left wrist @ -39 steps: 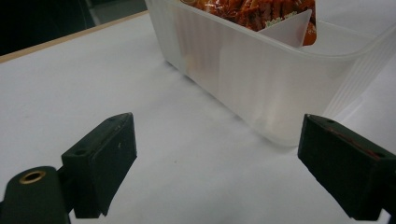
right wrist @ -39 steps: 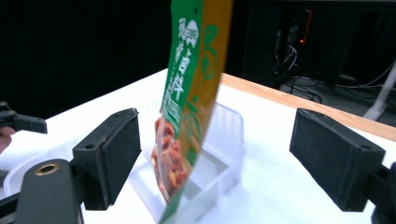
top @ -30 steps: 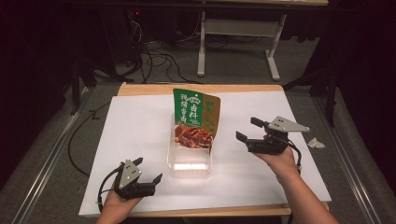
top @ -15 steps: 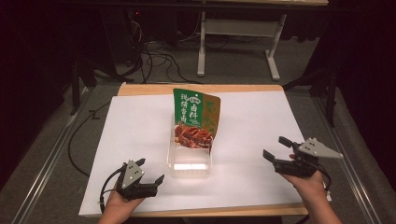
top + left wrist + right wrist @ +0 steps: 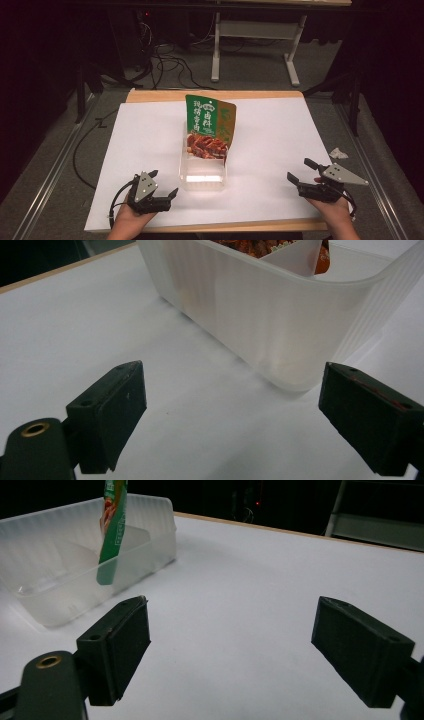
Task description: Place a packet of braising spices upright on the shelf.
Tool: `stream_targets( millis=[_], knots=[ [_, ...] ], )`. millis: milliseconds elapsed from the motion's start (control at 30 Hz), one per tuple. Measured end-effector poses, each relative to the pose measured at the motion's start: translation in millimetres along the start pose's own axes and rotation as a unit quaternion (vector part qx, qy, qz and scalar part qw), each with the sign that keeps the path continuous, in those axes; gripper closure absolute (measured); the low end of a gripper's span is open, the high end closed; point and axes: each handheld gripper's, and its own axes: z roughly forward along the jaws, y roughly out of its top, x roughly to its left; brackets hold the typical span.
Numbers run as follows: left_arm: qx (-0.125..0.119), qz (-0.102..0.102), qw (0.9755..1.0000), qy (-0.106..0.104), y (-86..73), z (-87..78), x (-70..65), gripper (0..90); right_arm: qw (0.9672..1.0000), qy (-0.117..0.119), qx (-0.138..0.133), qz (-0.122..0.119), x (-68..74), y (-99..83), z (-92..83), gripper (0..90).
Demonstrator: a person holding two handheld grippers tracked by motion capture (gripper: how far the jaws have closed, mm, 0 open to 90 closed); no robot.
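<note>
two risks apply. the green snack pouch (image 5: 209, 127) stands upright in the far end of the clear plastic bin (image 5: 202, 175) at mid-table and leans on its wall; a nudge to the light bin likely tips it. left gripper (image 5: 162, 186) sits just beside the bin's near corner, jaws released, empty. right gripper (image 5: 300, 171) rests well apart, jaws also released, empty.

Probably a lab: paper-covered table (image 5: 150, 130), floor cables (image 5: 165, 60) (dim), metal frames (image 5: 255, 30).
</note>
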Motion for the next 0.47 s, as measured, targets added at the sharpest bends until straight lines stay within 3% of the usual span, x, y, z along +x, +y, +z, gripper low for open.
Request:
stream_targets(
  millis=[367, 467],
  knots=[
    [-0.001, 0.005, 1.0, -0.004, 0.0, -0.7, -0.7, 12.1, 1.0, 0.001, 0.006, 0.007, -1.7, -2.8, 2.7, 16.0],
    [-0.002, 0.004, 1.0, -0.005, 0.4, -0.7, -0.8, 12.1, 0.9998, 0.002, 0.005, 0.021, -4.4, -4.2, 2.1, 16.4]
  ],
)
